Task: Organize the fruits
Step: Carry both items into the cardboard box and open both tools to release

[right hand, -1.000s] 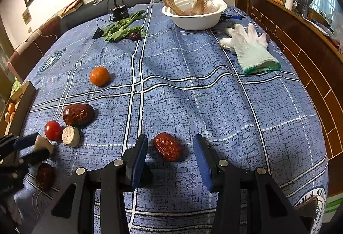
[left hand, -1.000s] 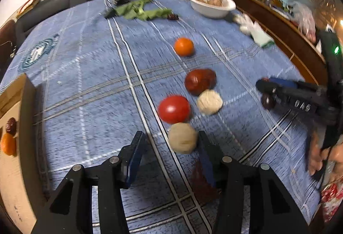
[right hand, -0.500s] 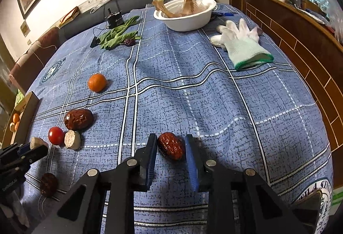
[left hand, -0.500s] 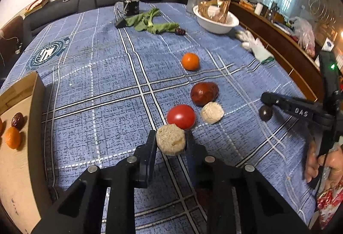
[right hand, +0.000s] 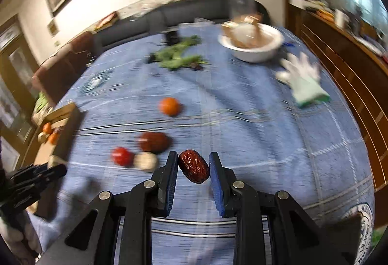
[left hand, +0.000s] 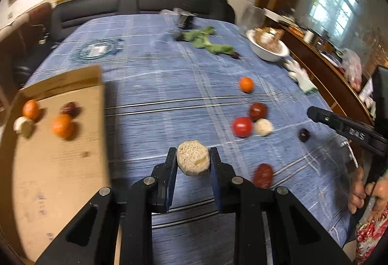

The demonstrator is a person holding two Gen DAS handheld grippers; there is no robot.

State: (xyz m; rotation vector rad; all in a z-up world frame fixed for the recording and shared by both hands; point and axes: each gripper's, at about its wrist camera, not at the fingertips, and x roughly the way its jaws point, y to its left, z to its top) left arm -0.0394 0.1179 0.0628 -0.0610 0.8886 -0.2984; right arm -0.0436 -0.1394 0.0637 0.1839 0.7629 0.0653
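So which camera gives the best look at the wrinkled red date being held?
The right wrist view: the red date sits sharp and centred, clamped in the right gripper, with its wrinkled skin plain. The left wrist view shows only the right gripper's dark fingers from the side; the held date cannot be made out there.

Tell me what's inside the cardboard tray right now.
In the cardboard tray: two oranges, a dark date and a pale round piece. Blur and the frame edge hide anything more.

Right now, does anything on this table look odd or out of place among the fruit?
Yes: a white work glove lies beside the white bowl, and loose green leaves sprawl on the blue tablecloth. Neither is fruit. Nothing looks spilled or broken.
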